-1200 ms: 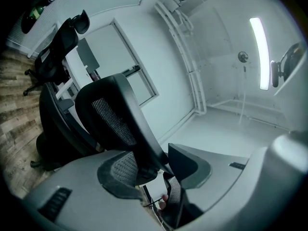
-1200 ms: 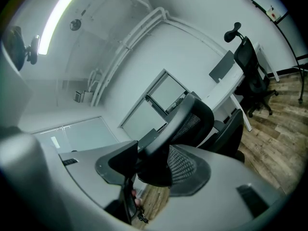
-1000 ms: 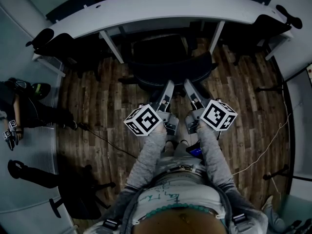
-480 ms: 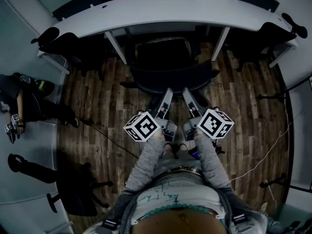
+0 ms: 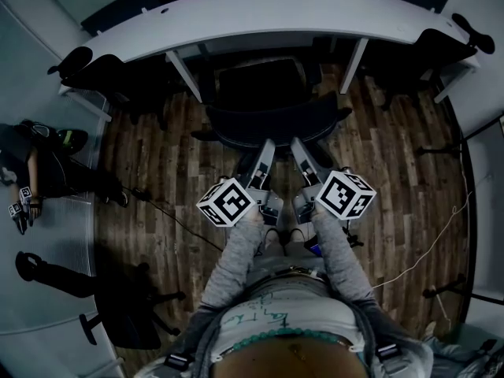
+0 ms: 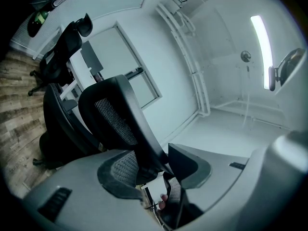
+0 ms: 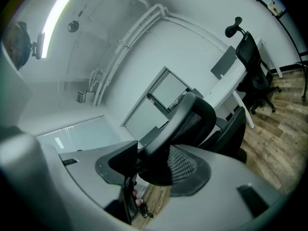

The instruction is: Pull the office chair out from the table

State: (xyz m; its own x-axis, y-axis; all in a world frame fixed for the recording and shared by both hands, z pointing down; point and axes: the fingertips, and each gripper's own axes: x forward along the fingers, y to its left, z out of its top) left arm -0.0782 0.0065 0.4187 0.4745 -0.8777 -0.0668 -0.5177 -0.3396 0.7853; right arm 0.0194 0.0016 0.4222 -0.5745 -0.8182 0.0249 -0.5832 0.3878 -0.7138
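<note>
Item: office chair (image 5: pixel 268 120), black, mesh backrest (image 6: pixel 115 121); seat set between the legs of the curved white bench (image 5: pixel 276 18), close against its edge; stands on a plank floor (image 5: pixel 157 172). Left gripper (image 5: pixel 264 150): jaws clamped on the backrest's top rim (the rim runs between them in the left gripper view); right gripper (image 5: pixel 298 148): jaws clamped on the same rim, just beside the left. Another black chair (image 5: pixel 102 73) at the bench's left end; a second person (image 5: pixel 35 172) at the room's left side.
</note>
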